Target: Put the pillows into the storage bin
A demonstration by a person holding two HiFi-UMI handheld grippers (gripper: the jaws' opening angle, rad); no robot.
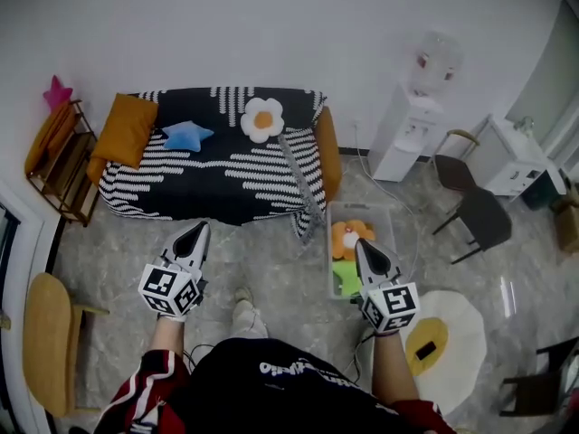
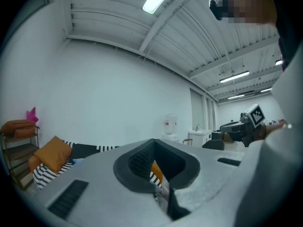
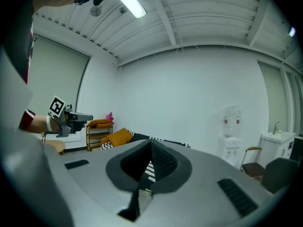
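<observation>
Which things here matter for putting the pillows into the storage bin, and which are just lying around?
For the job: orange pillow, blue star pillow and flower pillow on the sofa; storage bin; left gripper and right gripper, both shut and empty.
Just lying about: water dispenser, shelf, dark chair, egg-shaped rug.

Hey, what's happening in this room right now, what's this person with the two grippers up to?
A person stands facing the sofa, a gripper in each hand. The left gripper and right gripper both have jaws shut and hold nothing. Three pillows lie on the sofa: an orange pillow, a blue star pillow and a flower pillow. The clear storage bin on the floor by the sofa's end already holds an orange cushion and a green cushion.
</observation>
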